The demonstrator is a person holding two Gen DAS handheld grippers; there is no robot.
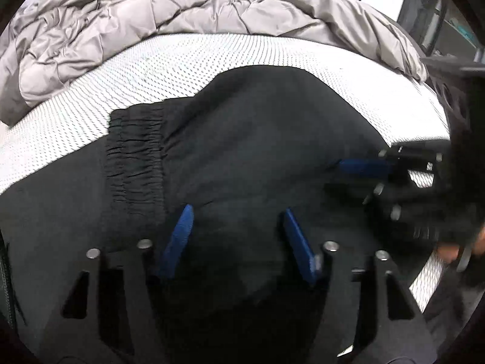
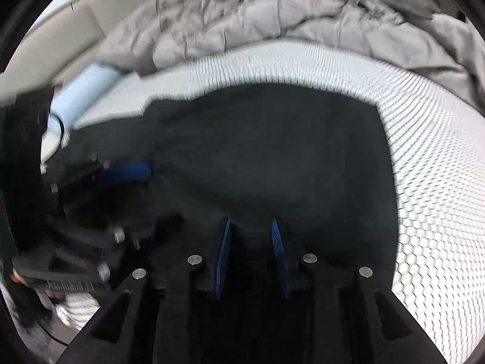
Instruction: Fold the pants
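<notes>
Black pants (image 1: pixel 257 127) lie spread on a white dotted mattress (image 1: pixel 188 60), their gathered elastic waistband (image 1: pixel 133 157) at the left. My left gripper (image 1: pixel 238 209) hovers low over the cloth just right of the waistband. Its blue pads (image 1: pixel 178 236) stand well apart, with dark fabric between them but not visibly pinched. In the right wrist view the pants (image 2: pixel 272 151) fill the middle. My right gripper (image 2: pixel 250 221) has its blue pads close together, with a ridge of black cloth nipped between them. Each gripper shows at the edge of the other's view, blurred: a right fingertip (image 1: pixel 360 166) and a left fingertip (image 2: pixel 124 173).
A crumpled grey quilt (image 1: pixel 136 15) is heaped along the far side of the mattress. A pale blue roll (image 2: pixel 81 94) lies at the far left near a beige headboard (image 2: pixel 45 45). Bare mattress (image 2: pixel 424 197) runs right of the pants. A hand (image 1: pixel 448 251) shows at the right edge.
</notes>
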